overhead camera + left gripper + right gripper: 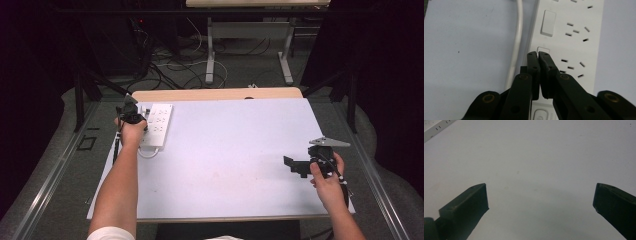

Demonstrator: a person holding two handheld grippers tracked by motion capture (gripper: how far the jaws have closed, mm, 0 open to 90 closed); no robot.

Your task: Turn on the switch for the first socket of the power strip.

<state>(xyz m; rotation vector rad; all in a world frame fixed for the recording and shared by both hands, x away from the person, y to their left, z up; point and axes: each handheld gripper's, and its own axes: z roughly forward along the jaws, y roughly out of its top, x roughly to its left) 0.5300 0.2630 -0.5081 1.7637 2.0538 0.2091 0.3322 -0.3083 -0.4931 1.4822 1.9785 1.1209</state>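
A white power strip (156,124) lies at the table's far left, with rows of sockets and rocker switches (548,23). My left gripper (134,113) hovers over it, jaws shut with nothing between them; in the left gripper view its tips (538,55) rest at a small square switch (543,50) on the strip (579,45). A white cable (517,42) runs along the strip's side. My right gripper (295,165) sits at the table's right, open and empty, above bare white tabletop (539,170); a corner of the strip (436,128) shows far off.
The white table sheet (235,150) covers a wooden table (215,93). Beyond the far edge are another table's legs (210,55) and floor cables (175,67). Dark curtains close in both sides.
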